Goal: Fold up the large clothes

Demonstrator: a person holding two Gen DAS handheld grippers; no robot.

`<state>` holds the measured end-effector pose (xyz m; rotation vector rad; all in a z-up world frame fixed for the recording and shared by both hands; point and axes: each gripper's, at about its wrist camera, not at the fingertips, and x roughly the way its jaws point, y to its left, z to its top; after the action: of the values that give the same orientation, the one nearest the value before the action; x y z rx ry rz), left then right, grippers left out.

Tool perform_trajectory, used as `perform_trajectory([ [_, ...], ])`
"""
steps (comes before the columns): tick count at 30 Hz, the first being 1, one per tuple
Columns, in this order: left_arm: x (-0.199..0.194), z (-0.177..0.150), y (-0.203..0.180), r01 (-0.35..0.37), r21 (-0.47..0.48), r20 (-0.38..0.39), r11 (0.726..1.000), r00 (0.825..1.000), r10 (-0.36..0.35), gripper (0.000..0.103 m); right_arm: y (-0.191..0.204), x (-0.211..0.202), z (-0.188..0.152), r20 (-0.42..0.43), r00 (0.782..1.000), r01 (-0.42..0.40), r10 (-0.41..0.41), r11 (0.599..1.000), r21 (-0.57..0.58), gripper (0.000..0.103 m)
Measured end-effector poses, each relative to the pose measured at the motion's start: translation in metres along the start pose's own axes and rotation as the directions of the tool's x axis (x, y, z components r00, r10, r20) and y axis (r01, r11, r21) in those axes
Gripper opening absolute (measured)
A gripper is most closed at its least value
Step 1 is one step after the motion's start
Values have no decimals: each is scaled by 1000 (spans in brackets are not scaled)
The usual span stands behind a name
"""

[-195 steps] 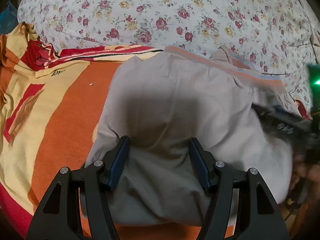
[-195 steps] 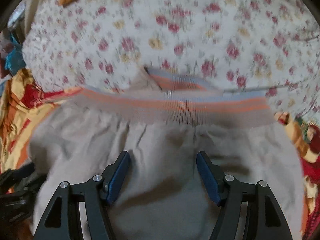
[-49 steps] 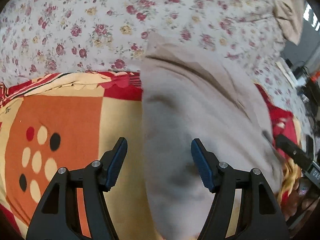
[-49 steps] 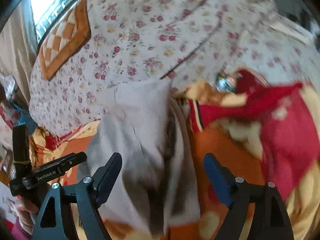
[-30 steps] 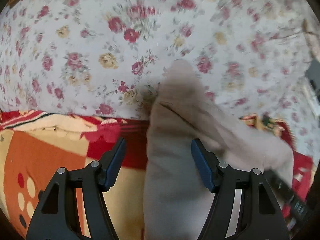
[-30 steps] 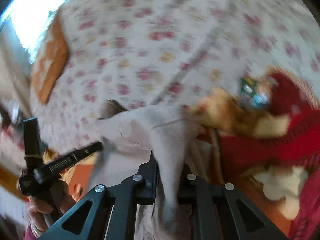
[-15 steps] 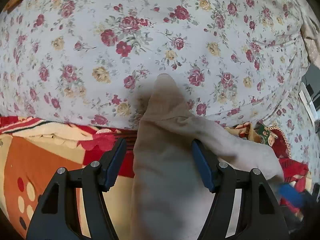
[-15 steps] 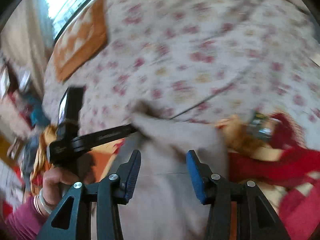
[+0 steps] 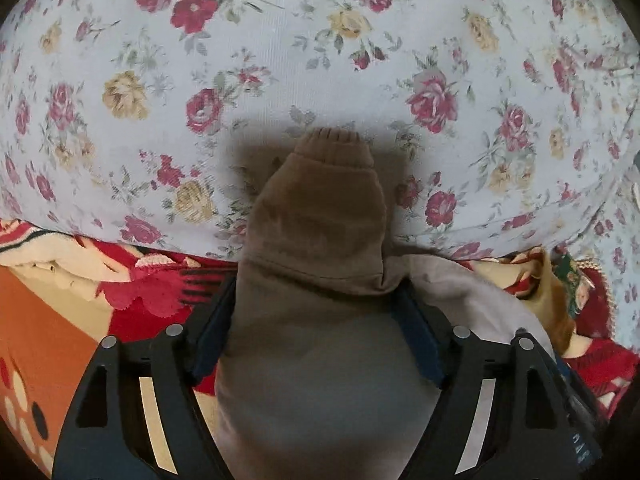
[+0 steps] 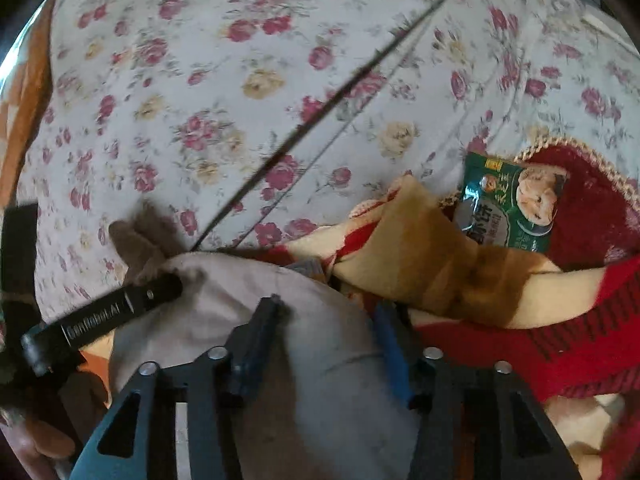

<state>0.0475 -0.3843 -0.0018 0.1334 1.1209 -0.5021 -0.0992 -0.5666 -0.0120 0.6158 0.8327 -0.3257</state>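
Lying across the near middle of the left wrist view, the garment [image 9: 320,320] is stretching away from the camera, its ribbed cuff [image 9: 332,142] resting on the floral sheet [image 9: 280,60] at the far end. The left gripper [image 9: 316,312] is sitting spread wide, with the beige cloth filling the gap and touching both blue pads [image 9: 212,328]; whether they are squeezing it cannot be told. A red and orange blanket [image 9: 60,320] is lying under the garment on the near left.

In the right wrist view, the right gripper [image 10: 328,320] is also standing spread over the garment's [image 10: 280,300] grey-beige bulk, fingers resting on the cloth without pinching. The left gripper [image 10: 120,308] is showing at the left, lying on the cloth. A green snack packet [image 10: 508,204] is lying on the blanket [image 10: 580,300] at the far right.
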Motion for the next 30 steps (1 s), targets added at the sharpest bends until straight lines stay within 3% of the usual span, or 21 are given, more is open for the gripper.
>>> perform_trajectory([
  [3, -20, -6, 8, 14, 11, 7, 1000, 1000, -14, 78, -6, -8, 1, -16, 999, -29, 29, 1000, -7, 53],
  [7, -56, -27, 10, -19, 93, 60, 996, 998, 13, 78, 3, -56, -10, 13, 1000, -23, 25, 994, -111, 53],
  [11, -88, -54, 12, -24, 158, 85, 987, 996, 11, 78, 13, -101, -39, 22, 1000, 12, -7, 974, -227, 53],
  [14, -107, -76, 16, 2, 170, 75, 985, 997, -15, 78, 10, -120, -58, 24, 1000, 4, 2, 968, -251, 53],
  [17, -111, -104, 15, 30, 178, 45, 984, 998, -39, 78, 3, -114, -77, 8, 1000, 30, -29, 966, -258, 53],
  [20, -91, -136, 15, 29, 175, -23, 984, 999, -25, 79, -10, -85, -89, -29, 996, 80, -90, 966, -244, 53],
  [22, -88, -150, 26, 81, 112, -1, 990, 997, -81, 79, -21, -73, -91, -50, 997, 53, -63, 981, -189, 53],
  [24, -92, -150, 36, 121, 69, -48, 990, 992, -118, 79, -29, -84, -88, -58, 998, 11, -19, 991, -136, 53],
  [27, -111, -153, 49, 191, 36, -65, 981, 980, -188, 79, -36, -108, -88, -28, 999, -28, 24, 992, -125, 65],
  [28, -118, -154, 52, 205, 37, -51, 978, 978, -203, 79, -38, -116, -89, -16, 999, -53, 51, 991, -124, 77],
  [29, -121, -155, 55, 217, 34, -45, 976, 975, -216, 79, -43, -123, -90, -6, 994, -107, 107, 987, -120, 86],
  [30, -123, -157, 59, 231, 21, -46, 973, 972, -230, 79, -46, -126, -91, -8, 989, -149, 149, 982, -115, 87],
])
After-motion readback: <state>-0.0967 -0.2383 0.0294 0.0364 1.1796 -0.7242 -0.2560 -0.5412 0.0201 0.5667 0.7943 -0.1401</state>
